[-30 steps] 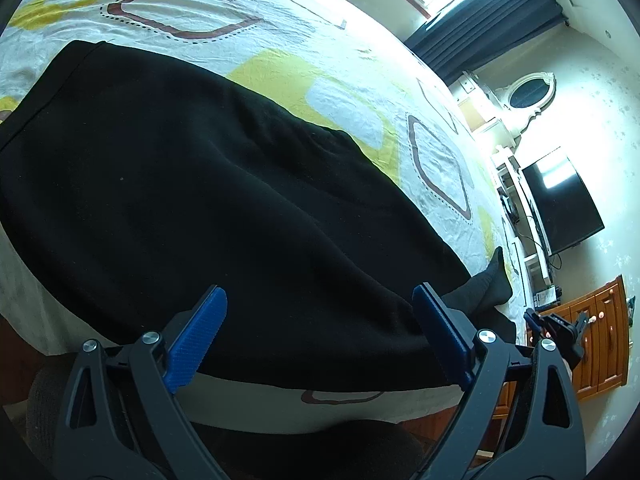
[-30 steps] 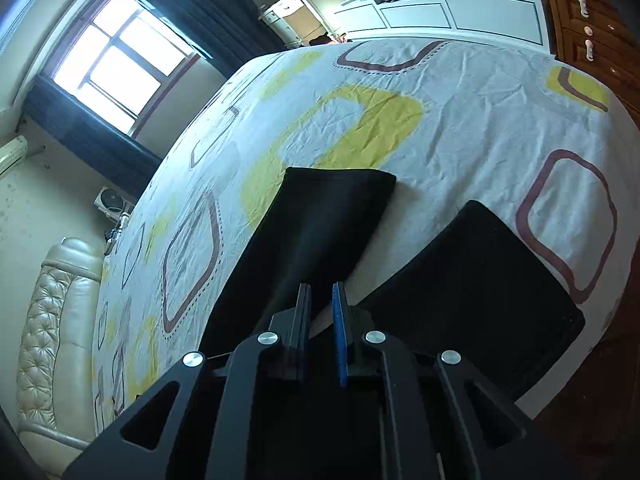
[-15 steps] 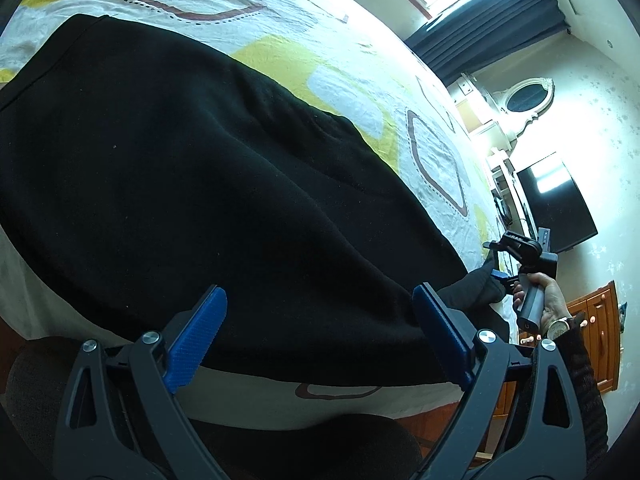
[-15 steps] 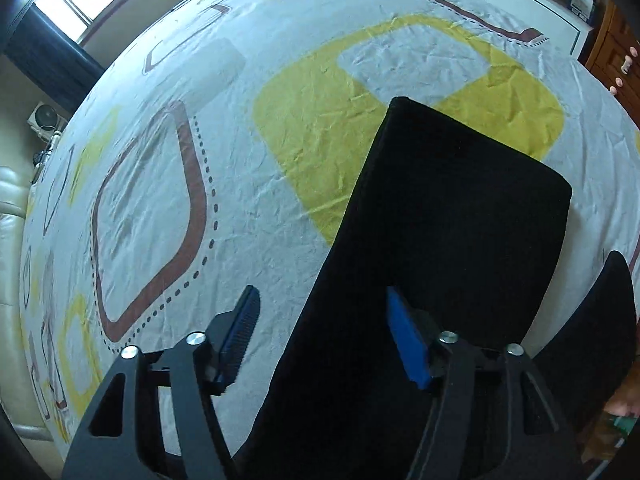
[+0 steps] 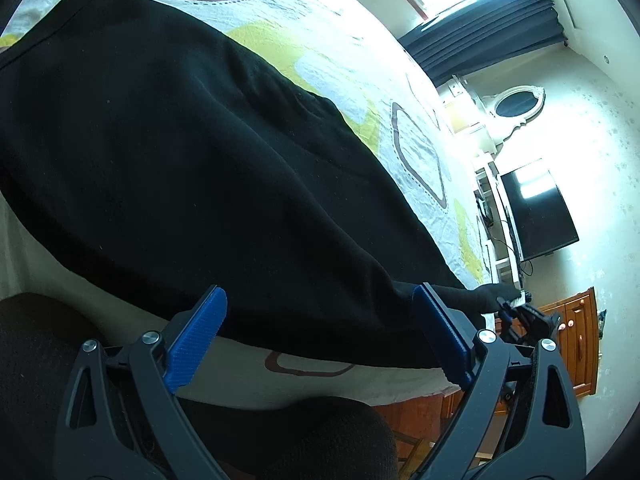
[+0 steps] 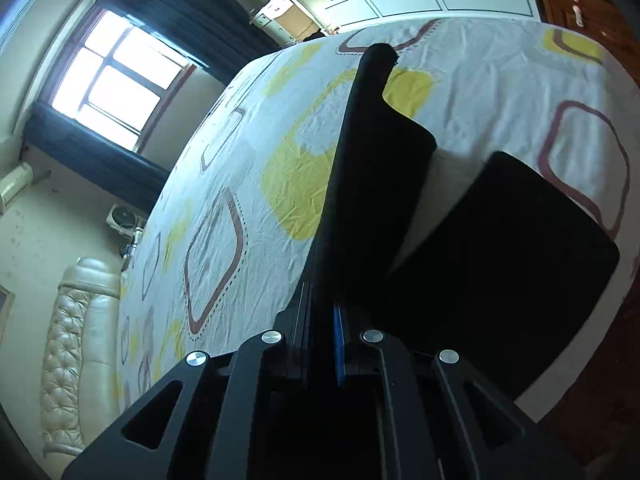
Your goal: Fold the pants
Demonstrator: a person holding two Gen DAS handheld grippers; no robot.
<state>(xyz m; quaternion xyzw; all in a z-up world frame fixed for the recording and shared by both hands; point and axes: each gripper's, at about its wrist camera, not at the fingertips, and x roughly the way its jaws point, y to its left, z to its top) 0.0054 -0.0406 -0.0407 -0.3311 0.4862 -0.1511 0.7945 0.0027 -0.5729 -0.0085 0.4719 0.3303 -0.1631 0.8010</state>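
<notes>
Black pants (image 5: 192,160) lie spread on a bed with a white, yellow and brown patterned sheet (image 5: 416,152). My left gripper (image 5: 316,340) is open and empty, its blue pads just above the near edge of the waist end. In the right wrist view my right gripper (image 6: 324,320) is shut on the edge of one pant leg (image 6: 372,168) and holds it raised off the sheet (image 6: 248,184). The other leg (image 6: 512,248) lies flat to the right. The right gripper also shows far off in the left wrist view (image 5: 520,312), at the leg end.
A TV (image 5: 536,208) and wooden cabinet (image 5: 580,344) stand beyond the bed's foot. A window with dark curtains (image 6: 120,76) and a padded headboard (image 6: 76,344) are at the left in the right wrist view. The bed's near edge drops off below my left gripper.
My right gripper was open over the pant leg half a second ago; now it is shut on the leg's edge and has lifted it. My left gripper stayed open and moved slightly closer.
</notes>
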